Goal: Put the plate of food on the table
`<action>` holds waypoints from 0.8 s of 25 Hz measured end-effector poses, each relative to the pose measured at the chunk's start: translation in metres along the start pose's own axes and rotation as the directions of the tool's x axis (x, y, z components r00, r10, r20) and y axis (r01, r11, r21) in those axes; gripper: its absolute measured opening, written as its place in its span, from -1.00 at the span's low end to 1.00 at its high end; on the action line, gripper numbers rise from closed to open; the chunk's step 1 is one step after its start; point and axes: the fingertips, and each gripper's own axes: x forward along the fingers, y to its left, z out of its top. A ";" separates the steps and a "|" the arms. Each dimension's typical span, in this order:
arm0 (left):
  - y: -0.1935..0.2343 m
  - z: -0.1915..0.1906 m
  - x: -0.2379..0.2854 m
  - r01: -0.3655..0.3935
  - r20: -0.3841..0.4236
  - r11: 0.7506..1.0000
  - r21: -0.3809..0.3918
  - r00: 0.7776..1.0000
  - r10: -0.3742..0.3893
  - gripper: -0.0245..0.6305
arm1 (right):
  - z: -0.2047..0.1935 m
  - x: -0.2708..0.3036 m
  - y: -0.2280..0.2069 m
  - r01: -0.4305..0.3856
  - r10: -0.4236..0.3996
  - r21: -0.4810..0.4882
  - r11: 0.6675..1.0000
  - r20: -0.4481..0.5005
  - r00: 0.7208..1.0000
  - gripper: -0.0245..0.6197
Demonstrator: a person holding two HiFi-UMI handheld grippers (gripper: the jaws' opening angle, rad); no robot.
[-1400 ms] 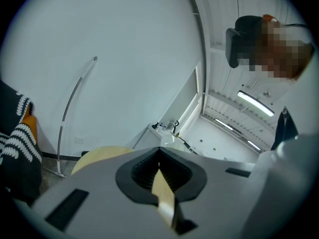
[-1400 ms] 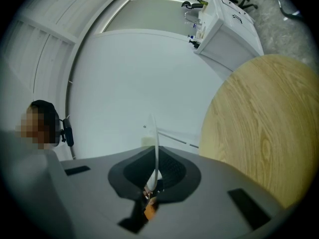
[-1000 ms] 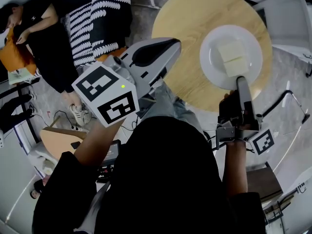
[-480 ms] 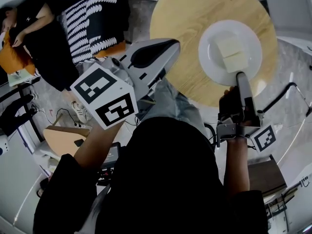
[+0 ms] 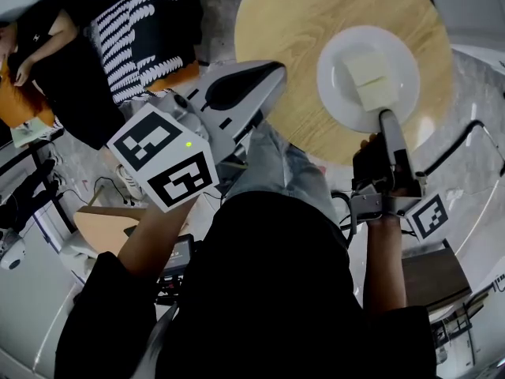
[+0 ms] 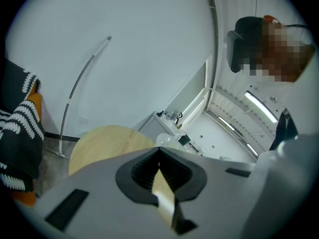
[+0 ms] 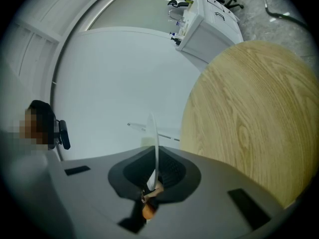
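Note:
A white plate [image 5: 334, 68] carrying two pale yellow slabs of food [image 5: 369, 79] hangs over the near right part of the round wooden table [image 5: 300, 30]. My right gripper [image 5: 384, 115] is shut on the plate's near rim. In the right gripper view the plate [image 7: 155, 133] shows edge-on as a thin white line between the jaws, with the table [image 7: 249, 113] beside it; I cannot tell whether they touch. My left gripper [image 5: 272, 73] is held near the table's left edge, shut, with nothing in it.
A person in black sits at the far left beside black-and-white striped fabric [image 5: 150, 22]. A white cabinet [image 7: 209, 19] stands past the table. A brown board [image 5: 99, 227] and cables lie on the floor at the left.
The right gripper and the plate have shifted slightly up and left in the head view, and the table fills more of the view. The left gripper has barely shifted.

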 end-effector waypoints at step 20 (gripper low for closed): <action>-0.011 -0.039 0.037 0.019 -0.088 1.000 -0.011 0.996 -0.020 -0.91 | 0.011 -0.020 -0.062 0.042 -0.043 0.048 0.998 0.021 0.999 -0.87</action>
